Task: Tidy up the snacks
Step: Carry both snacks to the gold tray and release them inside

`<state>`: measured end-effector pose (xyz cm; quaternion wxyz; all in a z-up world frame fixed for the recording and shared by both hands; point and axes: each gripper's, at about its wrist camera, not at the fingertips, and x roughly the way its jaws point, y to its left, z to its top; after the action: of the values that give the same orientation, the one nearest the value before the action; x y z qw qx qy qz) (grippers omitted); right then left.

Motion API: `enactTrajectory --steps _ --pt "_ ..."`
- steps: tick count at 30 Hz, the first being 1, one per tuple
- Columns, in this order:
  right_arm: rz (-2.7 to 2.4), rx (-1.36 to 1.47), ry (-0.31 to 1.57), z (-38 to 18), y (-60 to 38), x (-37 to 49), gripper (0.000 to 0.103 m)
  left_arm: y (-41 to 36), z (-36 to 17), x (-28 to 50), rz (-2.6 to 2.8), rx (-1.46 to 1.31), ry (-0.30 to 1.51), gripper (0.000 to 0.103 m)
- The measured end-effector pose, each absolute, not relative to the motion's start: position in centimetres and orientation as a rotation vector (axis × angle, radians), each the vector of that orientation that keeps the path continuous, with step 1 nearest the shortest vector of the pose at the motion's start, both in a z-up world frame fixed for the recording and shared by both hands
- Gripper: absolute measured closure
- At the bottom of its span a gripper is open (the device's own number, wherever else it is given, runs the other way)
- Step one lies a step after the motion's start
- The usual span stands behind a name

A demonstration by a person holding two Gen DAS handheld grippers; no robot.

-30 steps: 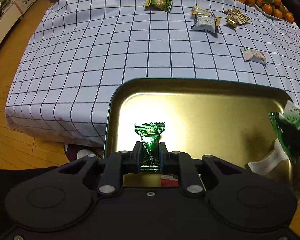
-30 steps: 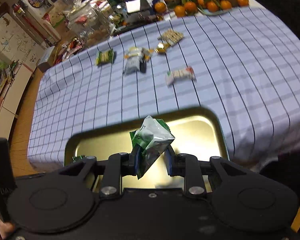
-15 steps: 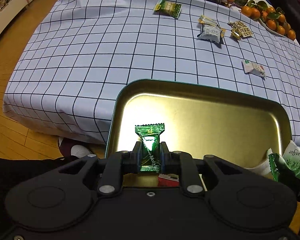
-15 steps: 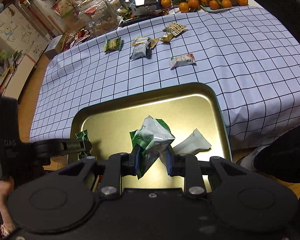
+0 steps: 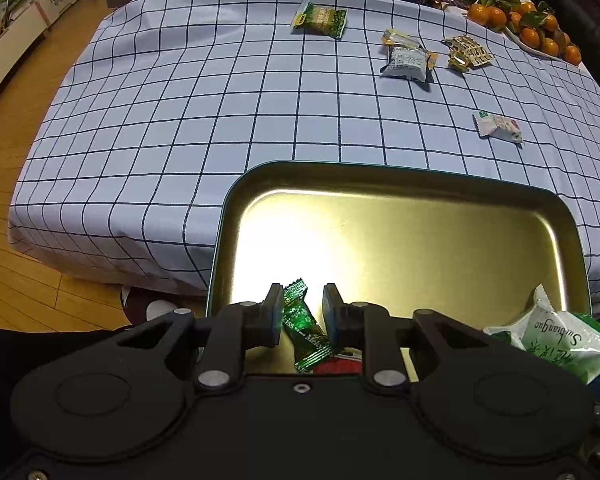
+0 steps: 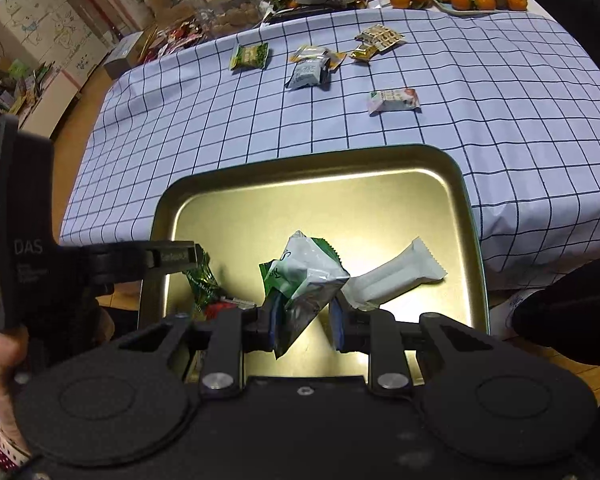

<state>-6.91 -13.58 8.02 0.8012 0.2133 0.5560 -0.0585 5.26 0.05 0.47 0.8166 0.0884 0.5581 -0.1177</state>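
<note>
A gold tray [image 5: 420,216] sits at the near edge of the checked tablecloth; it also shows in the right wrist view [image 6: 316,192]. My left gripper [image 5: 300,312] is open over the tray's near left corner. The dark green candy [image 5: 304,328] lies loose between its fingers, tilted, beside a red wrapper [image 5: 336,366]. My right gripper [image 6: 306,316] is open. The green-and-white snack bag [image 6: 304,272] leans against its left finger. A white bar wrapper [image 6: 396,276] lies in the tray to its right. The left gripper also shows in the right wrist view [image 6: 176,258].
On the cloth beyond the tray lie a green packet [image 5: 320,20], a grey pouch [image 5: 406,62], gold packets [image 5: 468,54] and a white-red packet [image 5: 498,126]. Oranges [image 5: 528,28] sit at the far right. Jars and clutter line the far edge. Wooden floor lies left.
Both grippers have opened. The green candy has slipped down and tilted between the left fingers. The snack bag has come loose in the right gripper. Both grippers have dropped toward the tray.
</note>
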Motion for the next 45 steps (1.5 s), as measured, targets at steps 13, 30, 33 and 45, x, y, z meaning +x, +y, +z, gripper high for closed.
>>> enactTrajectory --steps 13,30,33,45 --pt "-0.165 0.443 1.282 7.0 -13.9 -6.3 0.067 0.0 0.1 5.4 -0.24 0.199 1.216 0.072" --pt "-0.202 0.455 1.328 6.7 -14.3 -6.1 0.067 -0.2 -0.3 5.4 -0.24 0.226 1.235 0.072" --pt "-0.208 0.466 1.336 6.5 -14.3 -6.0 0.067 -0.2 -0.4 5.4 -0.239 0.229 1.24 0.072" --pt "-0.211 0.482 1.356 6.1 -14.2 -5.6 0.067 -0.4 -0.7 5.4 -0.245 0.243 1.259 0.072"
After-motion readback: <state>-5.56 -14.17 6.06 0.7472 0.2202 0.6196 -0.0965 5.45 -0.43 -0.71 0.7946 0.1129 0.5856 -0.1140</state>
